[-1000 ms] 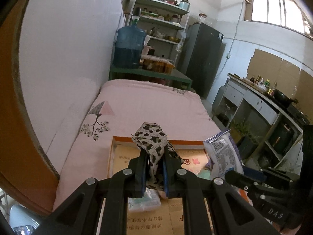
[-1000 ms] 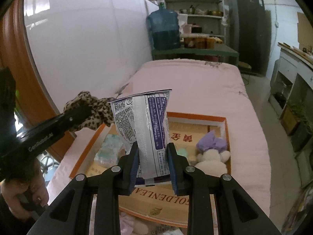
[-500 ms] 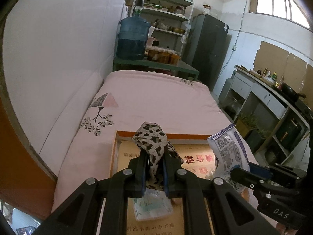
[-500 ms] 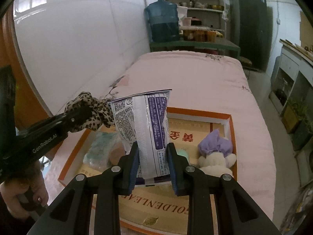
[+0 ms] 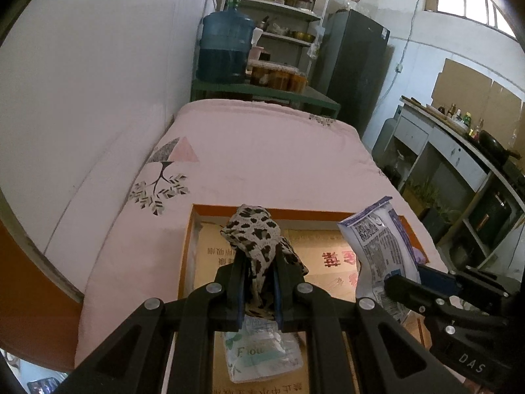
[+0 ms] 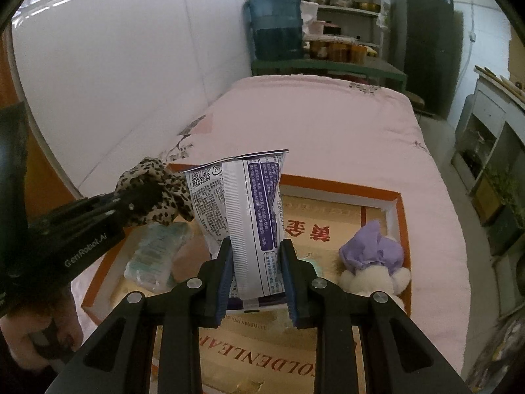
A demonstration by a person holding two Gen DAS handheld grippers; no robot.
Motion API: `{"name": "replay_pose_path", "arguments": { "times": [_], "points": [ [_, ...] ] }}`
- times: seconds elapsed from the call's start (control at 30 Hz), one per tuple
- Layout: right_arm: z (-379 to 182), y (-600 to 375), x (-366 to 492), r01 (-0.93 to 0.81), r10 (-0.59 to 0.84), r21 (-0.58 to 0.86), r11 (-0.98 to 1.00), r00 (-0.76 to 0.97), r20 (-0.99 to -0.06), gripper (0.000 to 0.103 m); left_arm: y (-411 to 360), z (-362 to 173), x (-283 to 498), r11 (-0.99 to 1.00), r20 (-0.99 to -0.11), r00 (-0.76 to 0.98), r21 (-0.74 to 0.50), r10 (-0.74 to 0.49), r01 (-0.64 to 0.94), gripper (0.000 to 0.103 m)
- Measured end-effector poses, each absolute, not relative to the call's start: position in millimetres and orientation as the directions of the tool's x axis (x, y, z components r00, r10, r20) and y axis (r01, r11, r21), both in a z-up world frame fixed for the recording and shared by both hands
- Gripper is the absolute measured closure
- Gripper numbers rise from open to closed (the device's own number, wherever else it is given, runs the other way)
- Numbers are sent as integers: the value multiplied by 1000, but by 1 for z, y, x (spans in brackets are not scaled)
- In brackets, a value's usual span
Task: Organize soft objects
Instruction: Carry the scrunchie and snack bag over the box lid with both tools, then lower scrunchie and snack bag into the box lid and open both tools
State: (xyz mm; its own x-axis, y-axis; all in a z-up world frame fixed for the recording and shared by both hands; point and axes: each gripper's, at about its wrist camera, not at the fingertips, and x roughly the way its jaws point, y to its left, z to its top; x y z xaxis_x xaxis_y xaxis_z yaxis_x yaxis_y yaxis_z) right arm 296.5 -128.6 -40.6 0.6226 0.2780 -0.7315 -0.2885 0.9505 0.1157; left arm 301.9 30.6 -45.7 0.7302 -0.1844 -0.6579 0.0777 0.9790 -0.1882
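My left gripper is shut on a leopard-print cloth and holds it above the left part of an orange-rimmed cardboard box on the pink bed. In the right wrist view that cloth hangs at the left. My right gripper is shut on a white and purple plastic pouch, held upright over the box. The pouch shows at the right in the left wrist view. In the box lie a pale green tissue pack and a white plush toy with a purple cap.
The pink bed runs along a white wall on the left. Past its far end stand a green table with a blue water jug, shelves and a dark fridge. A counter lines the right side.
Both grippers have come down and forward over the box with their loads still gripped. The box and the things in it look larger and nearer.
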Motion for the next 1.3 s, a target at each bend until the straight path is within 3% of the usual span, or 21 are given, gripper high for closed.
{"name": "replay_pose_path", "arguments": {
  "times": [0.5, 0.6, 0.67, 0.77, 1.3],
  "points": [
    [-55, -113, 313, -320, 254, 60, 946, 609, -752, 73, 26, -72, 308, 975, -698, 685, -205, -210, 91, 90],
    [-56, -112, 312, -326, 247, 43, 944, 614, -749, 63, 28, -74, 309, 971, -701, 676, -221, -226, 96, 82],
    [-58, -110, 312, -324, 242, 39, 945, 615, -751, 54, 30, -74, 309, 969, -696, 681, -228, -230, 94, 66],
    [-59, -110, 311, -319, 242, 43, 947, 616, -750, 52, 32, -71, 304, 968, -682, 693, -232, -233, 97, 49],
    [-56, -119, 298, -296, 248, 69, 953, 626, -739, 47, 30, -54, 286, 970, -655, 723, -220, -222, 99, 49]
  ]
}}
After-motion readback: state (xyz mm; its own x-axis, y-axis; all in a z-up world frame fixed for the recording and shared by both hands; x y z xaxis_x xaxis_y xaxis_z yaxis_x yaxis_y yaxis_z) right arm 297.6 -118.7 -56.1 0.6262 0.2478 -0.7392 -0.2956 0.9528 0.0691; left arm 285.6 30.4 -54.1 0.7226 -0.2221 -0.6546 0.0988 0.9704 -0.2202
